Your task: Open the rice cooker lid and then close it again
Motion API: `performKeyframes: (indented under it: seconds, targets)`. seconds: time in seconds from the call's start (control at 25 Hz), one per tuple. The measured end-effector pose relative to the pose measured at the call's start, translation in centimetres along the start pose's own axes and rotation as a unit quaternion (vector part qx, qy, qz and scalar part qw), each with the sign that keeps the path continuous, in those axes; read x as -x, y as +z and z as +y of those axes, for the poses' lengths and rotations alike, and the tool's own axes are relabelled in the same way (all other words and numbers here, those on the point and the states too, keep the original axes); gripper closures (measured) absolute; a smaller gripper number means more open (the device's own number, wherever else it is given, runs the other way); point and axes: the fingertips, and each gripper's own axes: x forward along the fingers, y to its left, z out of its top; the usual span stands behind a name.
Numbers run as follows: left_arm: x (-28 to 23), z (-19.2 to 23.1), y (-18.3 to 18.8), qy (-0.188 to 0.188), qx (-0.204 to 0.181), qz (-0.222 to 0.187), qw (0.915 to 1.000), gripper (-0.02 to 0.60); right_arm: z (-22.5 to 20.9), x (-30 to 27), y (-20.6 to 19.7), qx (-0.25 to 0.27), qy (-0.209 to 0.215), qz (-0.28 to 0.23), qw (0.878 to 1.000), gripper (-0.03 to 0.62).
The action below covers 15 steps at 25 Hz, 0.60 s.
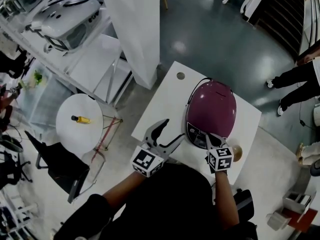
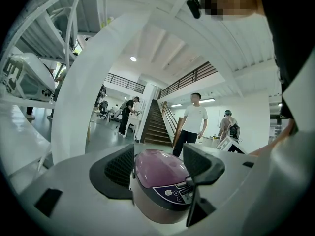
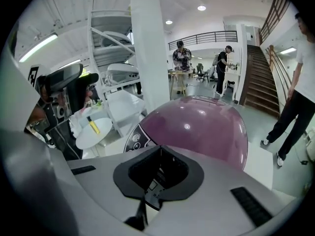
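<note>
A purple rice cooker (image 1: pixel 212 109) stands on a white table (image 1: pixel 165 99) with its lid down and its control panel (image 1: pixel 196 130) facing me. My right gripper (image 1: pixel 207 136) is shut with nothing between its jaws, and its tips sit at the cooker's front edge by the panel. In the right gripper view the shut gripper (image 3: pixel 158 171) points down at the cooker (image 3: pixel 202 127). My left gripper (image 1: pixel 171 131) is open just left of the cooker and apart from it. In the left gripper view the cooker (image 2: pixel 157 166) stands a little ahead of the open gripper (image 2: pixel 160 173).
A small beige round object (image 1: pixel 236 152) lies on the table right of my right gripper. A round side table (image 1: pixel 67 126) with a yellow bottle (image 1: pixel 81 119) and a black chair (image 1: pixel 60 166) stand to the left. A white pillar (image 1: pixel 137 29) rises behind. People stand nearby (image 1: pixel 295 76).
</note>
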Motion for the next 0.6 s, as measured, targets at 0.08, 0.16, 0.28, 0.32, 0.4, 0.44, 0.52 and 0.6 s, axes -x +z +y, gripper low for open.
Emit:
performKeyframes:
  seconds: [0.08,0.16,0.28,0.32,0.4,0.44,0.52,0.6]
  targets:
    - [-0.1,0.4,-0.3,-0.003,0.003,0.000,1.0000,0.293,0.0,-0.1,-0.1,-0.002,-0.001,0.009,1.000,0.592]
    - [-0.2,0.7,-0.6,-0.009,0.002,-0.001,1.0000,0.293,0.1,-0.1,-0.1,-0.003,-0.003,0.013,1.000,0.592]
    - [-0.5,1.0,-0.8,-0.018,0.002,-0.001,0.9998,0.293,0.1,-0.2,-0.1,-0.008,-0.009,0.017,1.000,0.592]
    - [-0.6,1.1,-0.8,-0.022,0.001,-0.001,0.9998,0.293,0.1,-0.2,-0.2,-0.003,-0.014,0.020,1.000,0.592]
    - [-0.9,1.0,-1.0,-0.029,0.004,0.004,0.9996,0.293,0.3,-0.2,-0.2,0.014,-0.028,0.022,0.999,0.592]
    - [-1.0,0.9,-1.0,-0.032,0.005,0.006,0.9994,0.293,0.3,-0.2,-0.2,0.023,-0.036,0.022,0.999,0.592]
    - [-1.4,0.7,-0.9,-0.039,0.003,0.006,0.9992,0.293,0.4,-0.1,-0.4,0.029,-0.045,0.021,0.998,0.592]
    - [-1.6,0.6,-0.7,-0.043,0.007,0.007,0.9990,0.293,0.4,-0.1,-0.6,0.023,-0.051,0.020,0.998,0.592]
